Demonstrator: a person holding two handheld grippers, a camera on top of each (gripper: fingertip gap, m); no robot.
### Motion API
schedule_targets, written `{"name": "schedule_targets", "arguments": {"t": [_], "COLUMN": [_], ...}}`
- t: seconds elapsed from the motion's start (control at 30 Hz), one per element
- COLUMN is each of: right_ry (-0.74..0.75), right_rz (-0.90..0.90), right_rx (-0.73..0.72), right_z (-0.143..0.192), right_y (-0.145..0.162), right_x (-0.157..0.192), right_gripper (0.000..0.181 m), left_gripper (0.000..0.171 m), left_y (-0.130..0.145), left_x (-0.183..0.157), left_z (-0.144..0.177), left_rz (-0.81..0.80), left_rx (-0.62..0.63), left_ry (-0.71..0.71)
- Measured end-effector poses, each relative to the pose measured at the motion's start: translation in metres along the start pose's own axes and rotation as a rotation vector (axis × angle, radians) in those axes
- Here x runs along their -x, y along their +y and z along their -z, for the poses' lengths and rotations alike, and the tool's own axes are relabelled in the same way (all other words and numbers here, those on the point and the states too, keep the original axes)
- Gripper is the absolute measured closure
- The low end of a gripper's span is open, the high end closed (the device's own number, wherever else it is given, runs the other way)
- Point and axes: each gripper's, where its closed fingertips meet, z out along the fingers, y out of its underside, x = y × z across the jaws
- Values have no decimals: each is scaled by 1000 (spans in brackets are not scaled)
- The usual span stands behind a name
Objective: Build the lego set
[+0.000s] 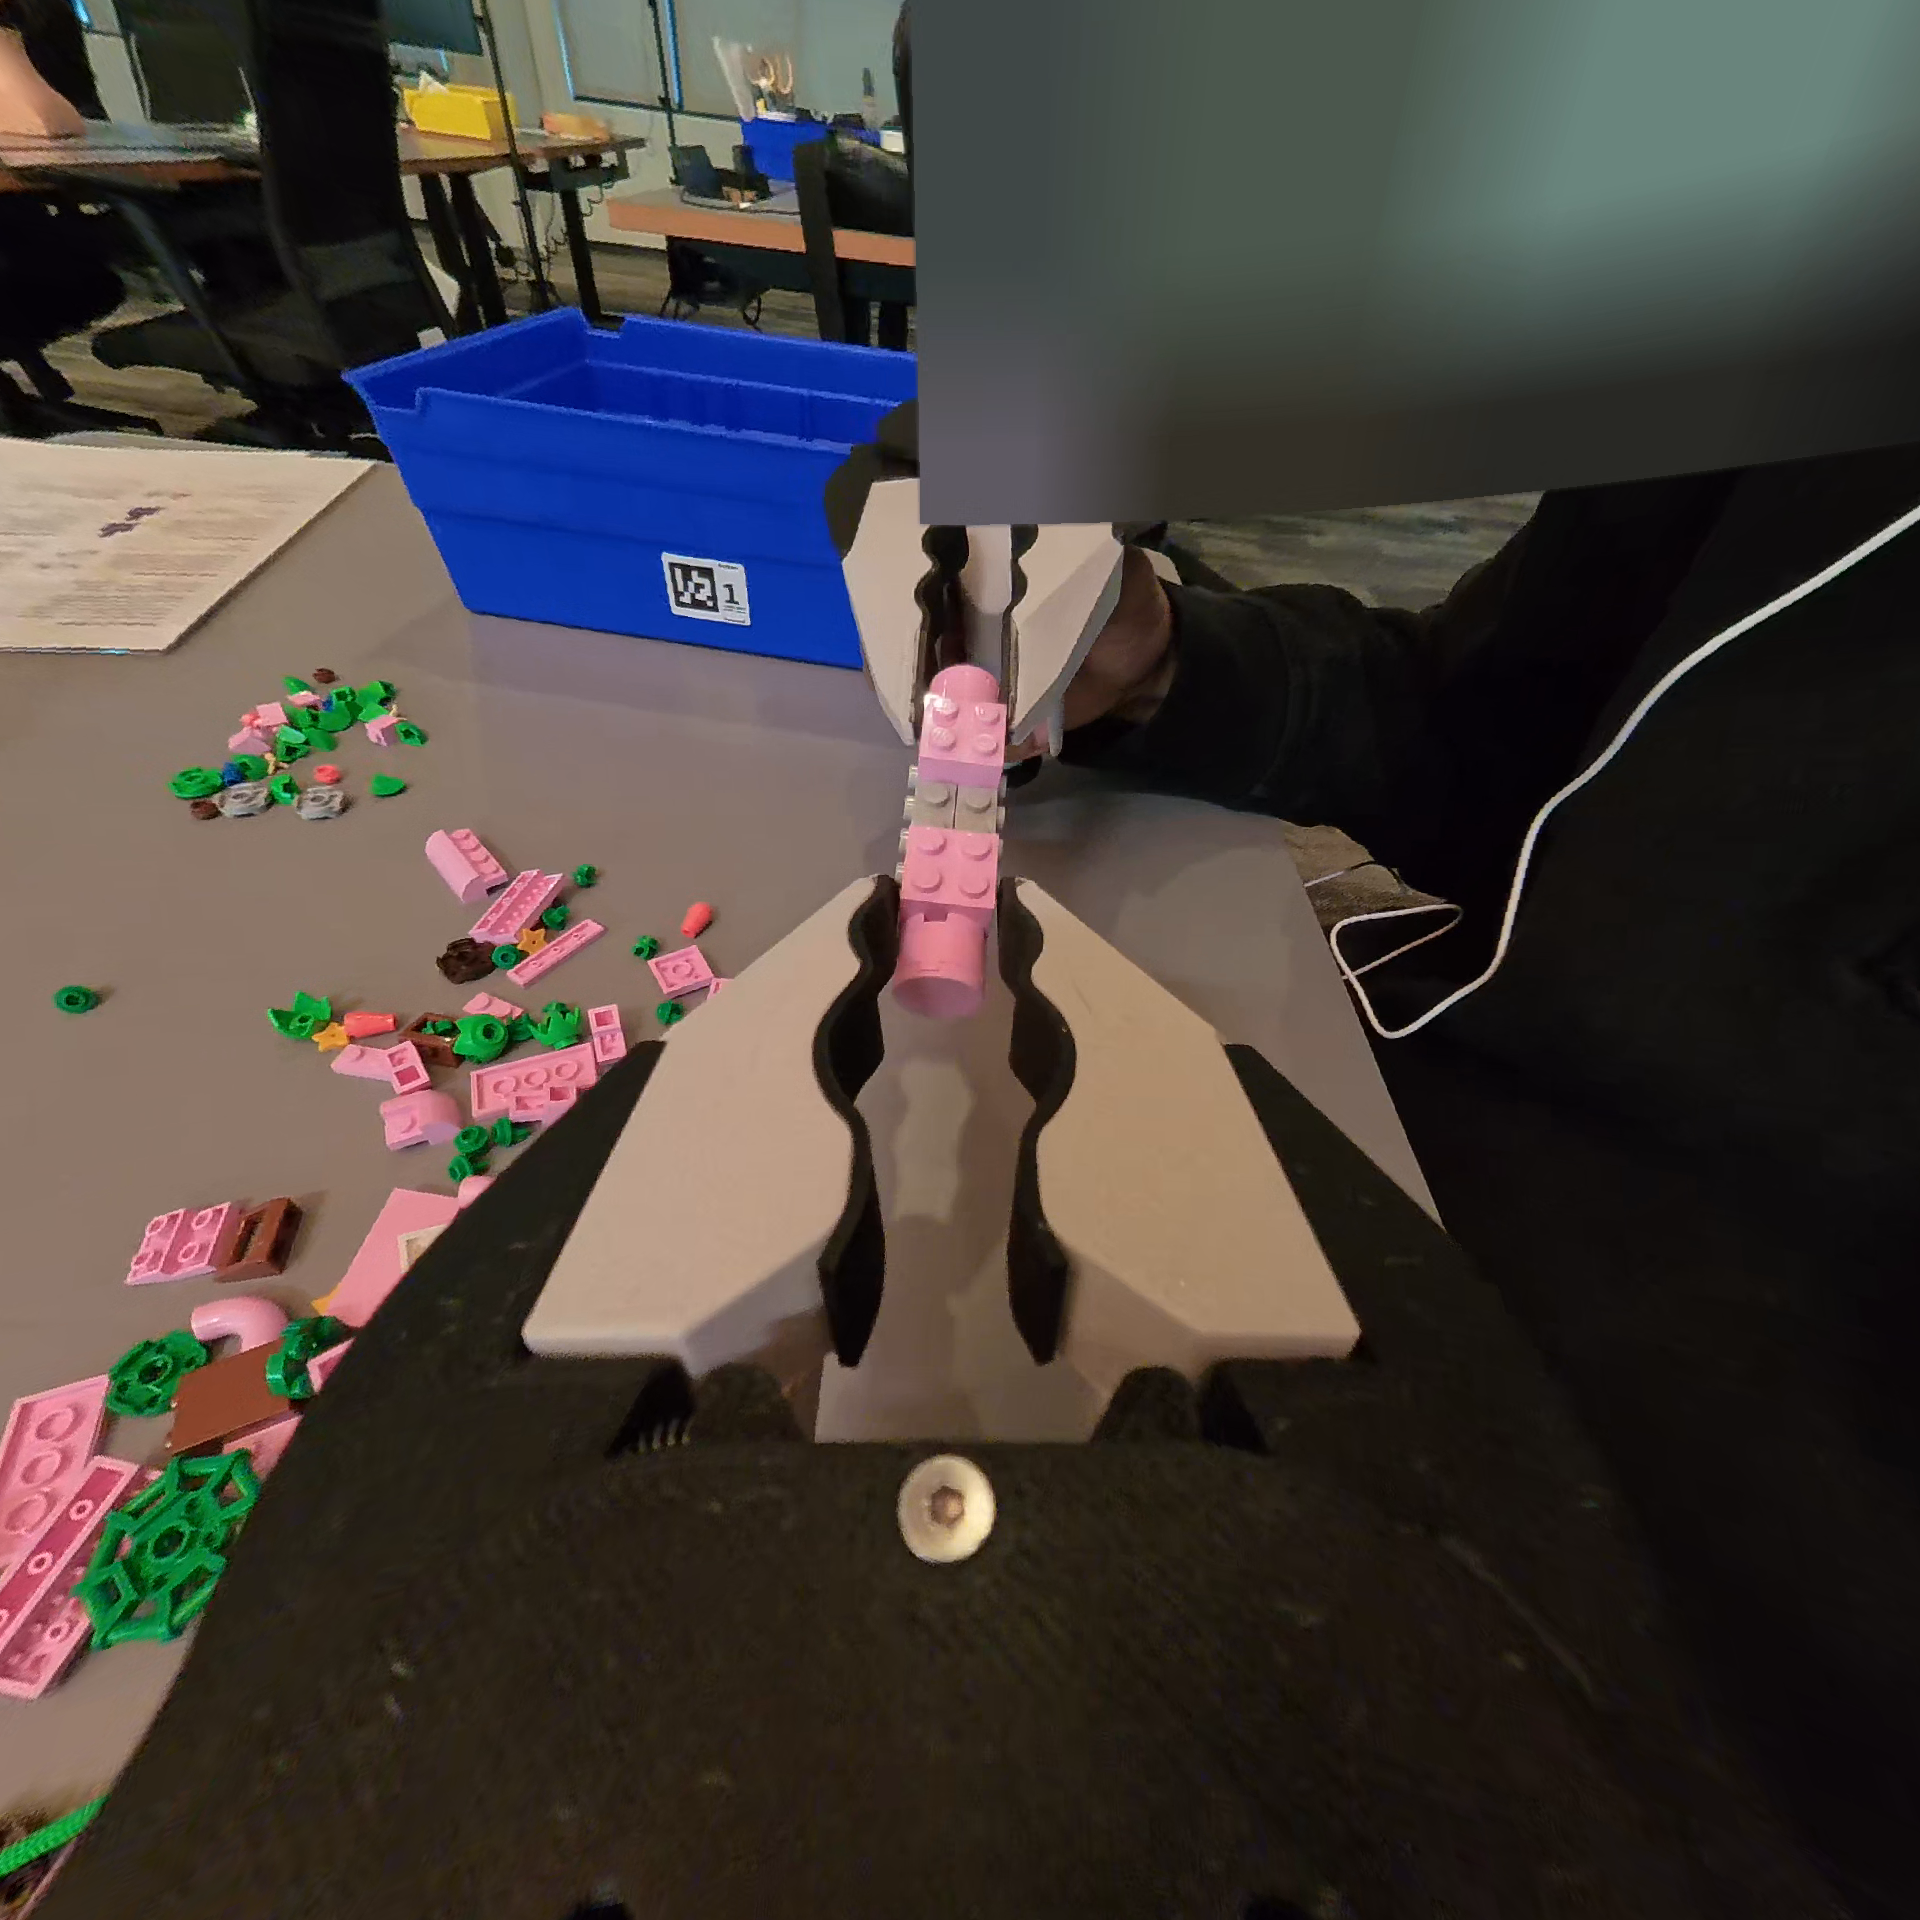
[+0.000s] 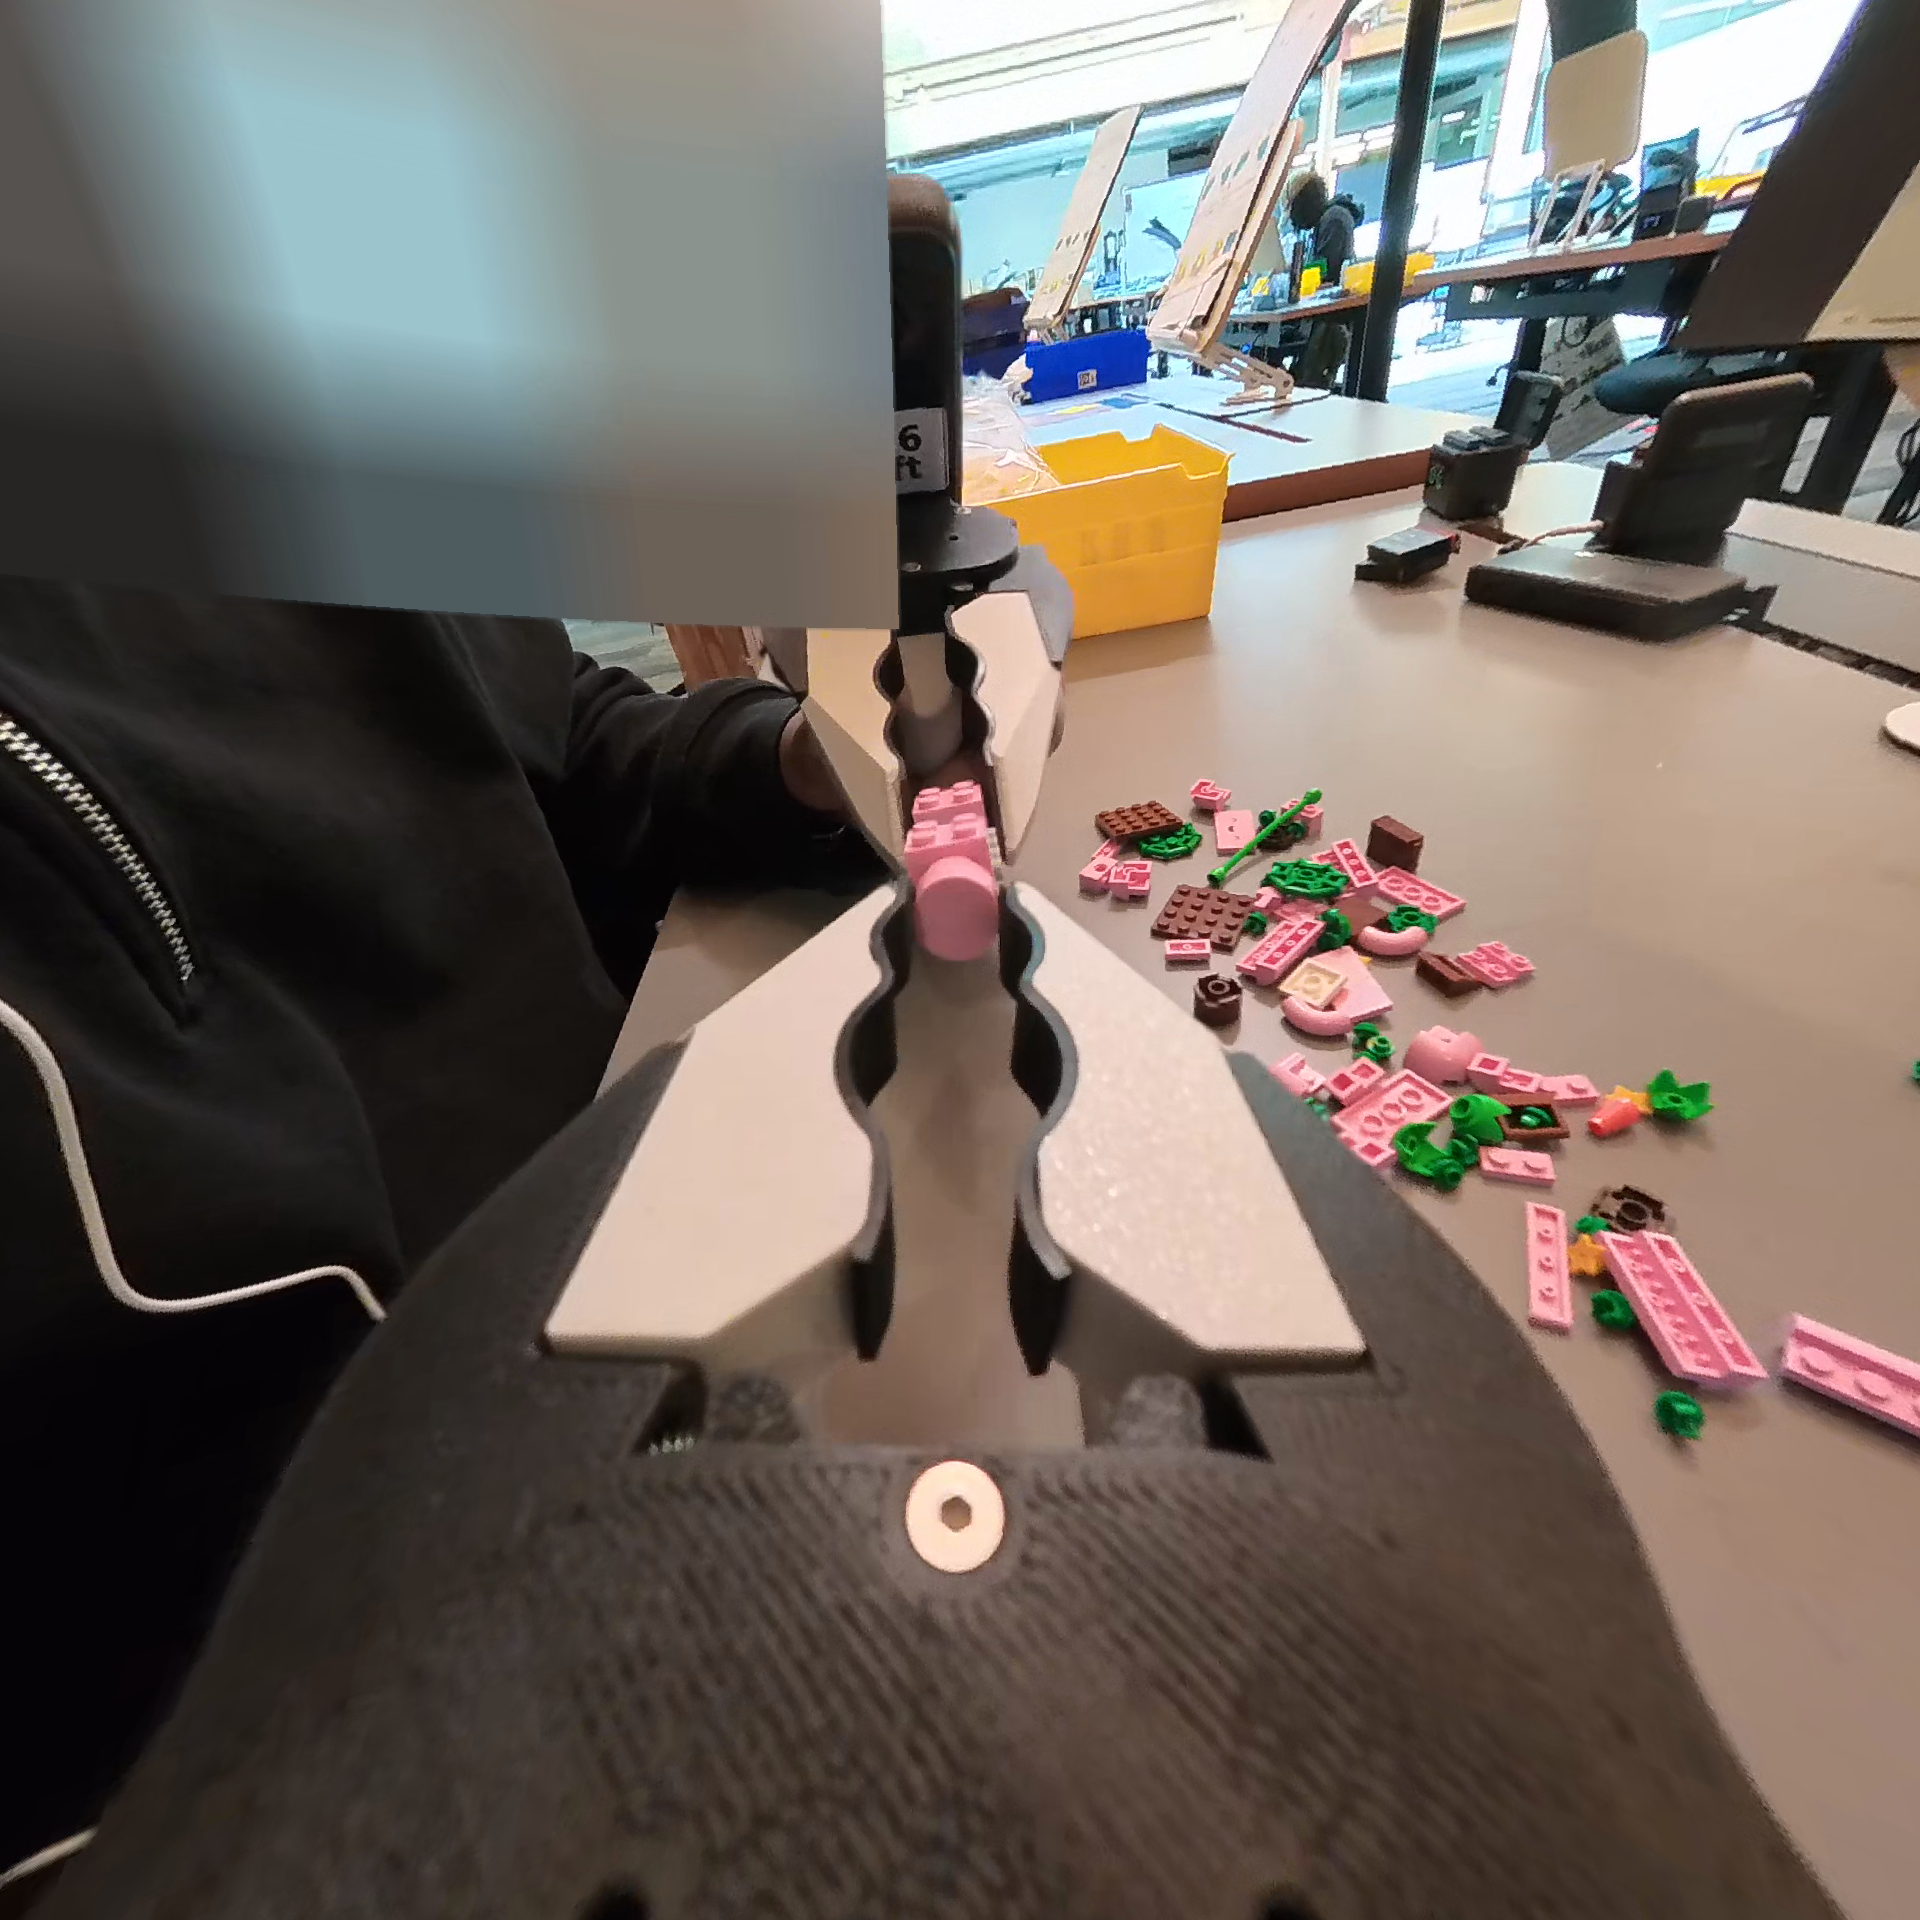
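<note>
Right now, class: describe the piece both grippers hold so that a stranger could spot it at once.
Start at the blue bin on the grey table. Just right of it, the left gripper and right gripper pinch opposite ends of a pink assembly. Unlike the loose bricks, it is raised and has a grey middle band.

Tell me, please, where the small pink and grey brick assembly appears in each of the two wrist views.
Left wrist view: the small pink and grey brick assembly is at centre, bridging both grippers' fingers.
Right wrist view: the assembly is at centre, seen end-on.
Shared landmark: the scattered pink, green and brown loose bricks on the grey table.
</note>
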Motion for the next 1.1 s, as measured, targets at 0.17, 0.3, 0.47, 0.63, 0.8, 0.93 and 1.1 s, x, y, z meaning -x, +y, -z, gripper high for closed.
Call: {"name": "schedule_targets", "arguments": {"t": [0.17,0.3,0.47,0.63,0.8,0.93,1.1], "right_ry": [-62,-49,-24,-16,-11,-48,-55], "right_rz": [2,25,43,14,-44,-183,-171], "right_rx": [21,51,26,15,-29,-67,-84], "right_z": [-6,-8,-3,0,3,5,5], "right_y": [5,9,4,2,-4,-6,-9], "right_x": [10,10,7,3,-2,-7,-5], "right_gripper": [136,157,164,167,166,167,167], "left_gripper": [155,154,144,144,137,153,159], "left_y": [2,2,1,4,16,22,15], "left_x": [-6,-12,-9,-5,-5,-5,-7], "left_z": [-4,-6,-7,-6,-13,-18,-14], "left_rz": [-2,16,41,88,130,135,133], "left_rx": [11,4,-13,-10,48,73,35], "left_ry": [30,76,69,81,93,83,99]}}
